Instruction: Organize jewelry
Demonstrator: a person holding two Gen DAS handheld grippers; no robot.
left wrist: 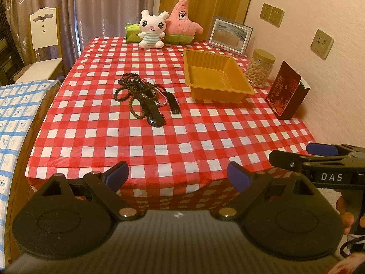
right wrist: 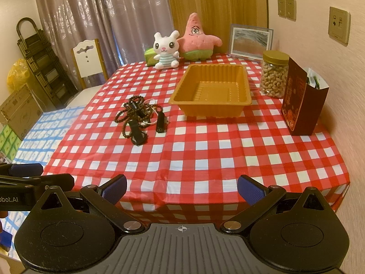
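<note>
Both grippers hung at the near edge of the table; we held the left gripper with jaws apart and nothing between them, and the right gripper likewise spread and empty. From the left wrist view the right gripper's fingers showed at the right margin, a hand below them.

We noted the red-and-white checked cloth draped over the front edge, with a wide bare stretch of cloth between the jaws and the first objects. A blue-patterned surface adjoined the table's left side; the wall ran close along its right.

The tangle of dark bead strands lay left of centre, well ahead of both grippers, with a black clip at its near end and a small dark piece just beside it on the right. The orange tray stood farther back to the right, apart from the beads, empty.

Beyond it we recorded a nut jar, a dark red box, a framed picture and two plush toys along the far edge.
</note>
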